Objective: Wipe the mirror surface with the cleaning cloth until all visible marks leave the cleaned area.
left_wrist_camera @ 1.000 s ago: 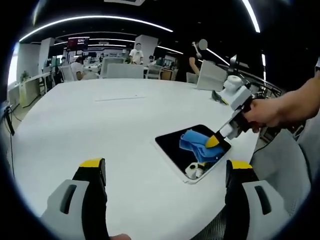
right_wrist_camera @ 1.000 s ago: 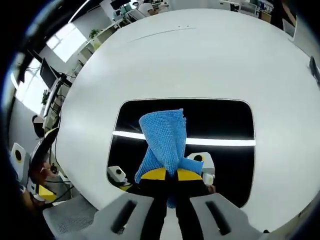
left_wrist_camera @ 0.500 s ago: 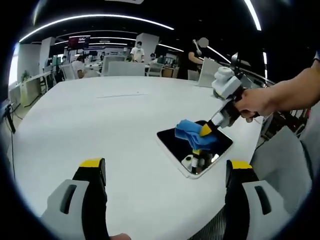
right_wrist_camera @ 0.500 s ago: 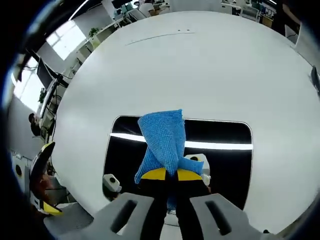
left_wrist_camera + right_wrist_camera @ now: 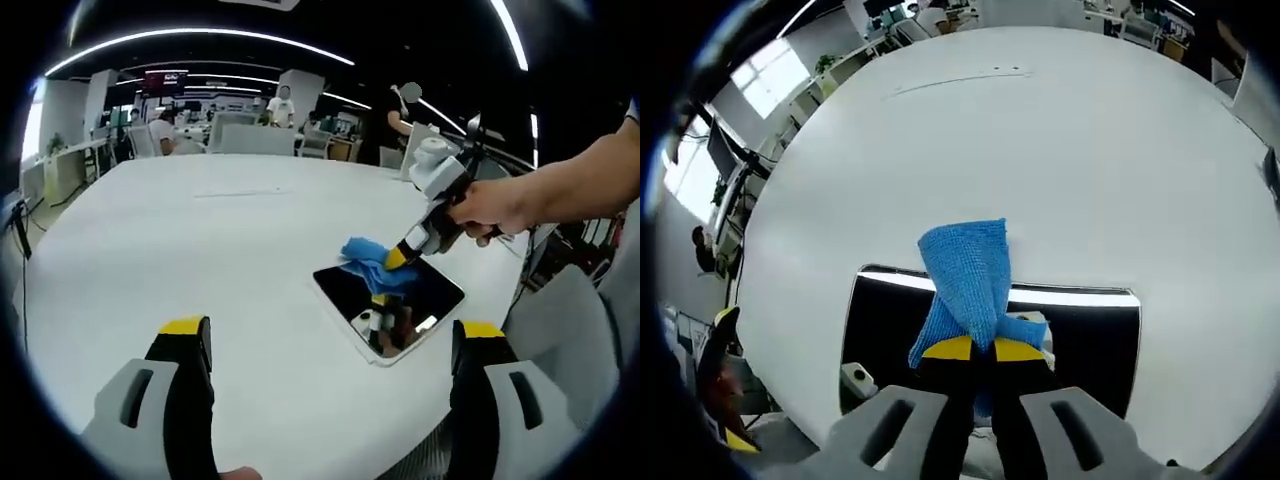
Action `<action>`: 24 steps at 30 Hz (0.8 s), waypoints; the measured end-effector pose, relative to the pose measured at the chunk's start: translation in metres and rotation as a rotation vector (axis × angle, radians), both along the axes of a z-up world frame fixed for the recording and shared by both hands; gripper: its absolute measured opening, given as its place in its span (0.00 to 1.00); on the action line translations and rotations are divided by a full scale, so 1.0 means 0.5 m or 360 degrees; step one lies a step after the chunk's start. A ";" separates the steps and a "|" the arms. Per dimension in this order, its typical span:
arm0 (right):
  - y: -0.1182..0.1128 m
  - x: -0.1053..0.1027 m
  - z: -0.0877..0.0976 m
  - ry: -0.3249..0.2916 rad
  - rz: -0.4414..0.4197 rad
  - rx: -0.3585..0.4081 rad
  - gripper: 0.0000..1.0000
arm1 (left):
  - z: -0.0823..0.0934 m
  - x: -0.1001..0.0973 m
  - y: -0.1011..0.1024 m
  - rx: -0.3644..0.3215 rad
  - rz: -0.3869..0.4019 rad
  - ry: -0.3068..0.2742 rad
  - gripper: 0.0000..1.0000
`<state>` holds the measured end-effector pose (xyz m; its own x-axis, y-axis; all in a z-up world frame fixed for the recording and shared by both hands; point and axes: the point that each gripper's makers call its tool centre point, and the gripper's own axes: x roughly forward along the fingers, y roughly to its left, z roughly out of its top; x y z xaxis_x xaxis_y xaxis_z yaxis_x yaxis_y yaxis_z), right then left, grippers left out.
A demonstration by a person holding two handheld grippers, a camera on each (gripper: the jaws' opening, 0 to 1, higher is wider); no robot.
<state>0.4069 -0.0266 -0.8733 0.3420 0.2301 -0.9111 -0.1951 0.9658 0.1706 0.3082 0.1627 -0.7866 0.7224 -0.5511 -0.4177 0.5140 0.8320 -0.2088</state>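
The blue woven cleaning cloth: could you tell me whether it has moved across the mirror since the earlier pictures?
Yes. The blue woven cleaning cloth has slid from the rectangular mirror's middle to its far edge.

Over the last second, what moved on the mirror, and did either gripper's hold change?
The right gripper carried the blue cloth from the middle of the mirror to its far edge, where the cloth now overhangs onto the white table. Its jaws stayed shut on the cloth throughout. The mirror stayed in place, and the left gripper stayed open, holding nothing.
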 end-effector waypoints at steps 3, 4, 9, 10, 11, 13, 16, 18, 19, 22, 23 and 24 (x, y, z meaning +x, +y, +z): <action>0.001 0.010 0.001 -0.0002 -0.0007 0.0001 0.00 | -0.008 0.000 -0.002 0.0018 -0.0020 0.0013 0.99; 0.000 0.011 0.000 0.0003 -0.0013 0.0005 0.00 | -0.008 0.001 -0.001 0.0020 -0.0022 0.0014 0.99; 0.000 0.014 -0.002 0.0017 0.0009 0.0014 0.00 | -0.006 0.008 0.006 0.0016 0.0001 0.0005 0.99; 0.000 0.015 -0.002 0.0014 0.0018 0.0017 0.00 | -0.006 0.008 0.006 0.0016 0.0003 0.0004 0.99; -0.001 0.014 -0.002 0.0011 0.0022 0.0020 0.00 | -0.006 0.008 0.007 0.0018 0.0005 0.0004 0.99; -0.003 0.011 0.000 0.0010 0.0030 0.0020 0.00 | -0.010 0.009 0.008 0.0019 0.0007 0.0007 0.99; -0.014 0.008 0.001 0.0009 0.0030 0.0017 0.00 | -0.009 0.008 0.005 0.0018 0.0007 0.0007 0.99; -0.022 0.007 0.002 0.0011 0.0020 0.0016 0.00 | -0.009 0.006 0.003 0.0025 -0.0002 0.0006 0.99; -0.024 0.005 0.003 0.0009 0.0019 0.0014 0.00 | -0.009 0.005 0.003 0.0026 -0.0004 0.0006 0.99; -0.035 0.000 0.005 0.0002 0.0010 0.0011 0.00 | -0.007 0.004 0.005 0.0030 -0.0005 0.0002 0.99; -0.038 -0.001 0.005 0.0001 0.0009 0.0011 0.00 | -0.006 0.004 0.005 0.0034 -0.0008 0.0000 0.99; -0.042 -0.002 0.006 -0.0002 0.0010 0.0002 0.00 | -0.006 0.004 0.005 0.0038 -0.0009 -0.0002 0.99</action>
